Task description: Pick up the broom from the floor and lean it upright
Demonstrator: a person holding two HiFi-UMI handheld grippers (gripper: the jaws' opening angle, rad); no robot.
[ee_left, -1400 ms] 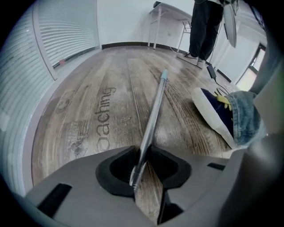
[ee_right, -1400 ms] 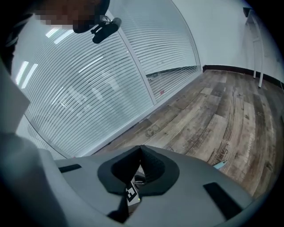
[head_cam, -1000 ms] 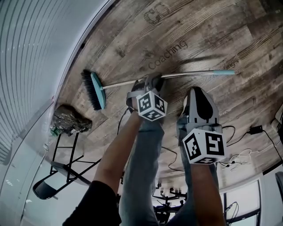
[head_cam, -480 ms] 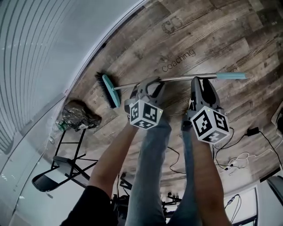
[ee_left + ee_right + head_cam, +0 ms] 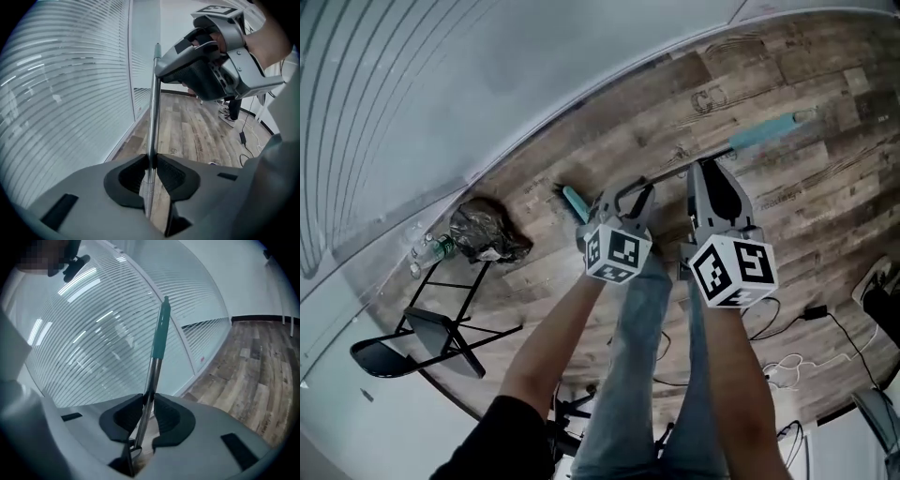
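Observation:
The broom has a metal handle (image 5: 670, 172), a teal end grip (image 5: 767, 131) and a teal brush head (image 5: 575, 203). It is off the floor and slants up to the right in the head view. My left gripper (image 5: 630, 191) is shut on the handle (image 5: 151, 140) near the brush head. My right gripper (image 5: 706, 174) is shut on the handle (image 5: 151, 380) further up, below the teal grip (image 5: 159, 336). Both grippers' jaws have just been closing with the handle between them. The lower part of the handle is hidden behind the grippers.
A wall of white blinds (image 5: 441, 84) runs along the left of the wooden floor (image 5: 825, 187). A dark bag (image 5: 490, 234) and a bottle (image 5: 439, 248) lie at its foot. Below them stands a black folding chair (image 5: 431, 342). Cables (image 5: 806, 323) trail at the right.
The right gripper has come forward onto the handle and closed on it. Both grippers have risen with the broom, which has left the floor and now tilts up at its grip end.

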